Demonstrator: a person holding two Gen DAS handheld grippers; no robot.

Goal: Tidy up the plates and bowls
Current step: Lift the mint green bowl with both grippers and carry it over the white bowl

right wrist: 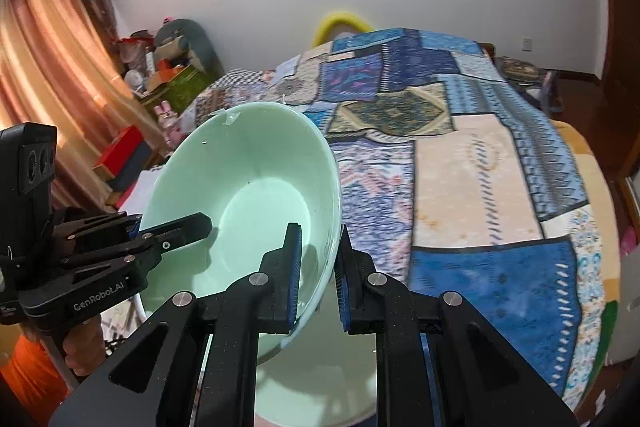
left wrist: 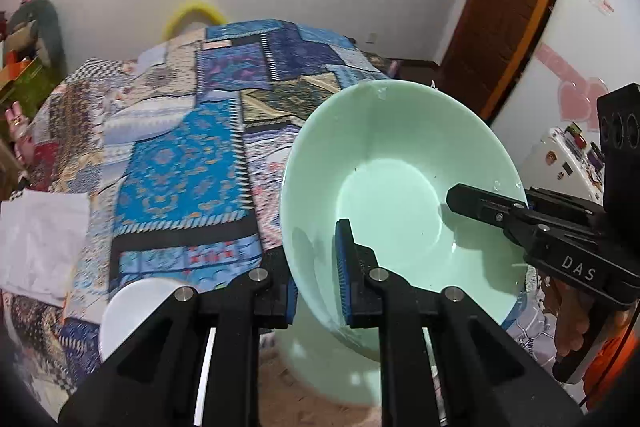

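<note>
Green bowl (left wrist: pixel 400 187) held aloft, tilted, above patchwork blanket (left wrist: pixel 192 155).
Left gripper (left wrist: pixel 316 267) clamped narrow on near rim of bowl, one finger inside, one outside. Right gripper (right wrist: pixel 318 267) clamped narrow on opposite rim, likewise. White plate (left wrist: pixel 132 311) noted on blanket, just left of bowl, below left gripper.
</note>
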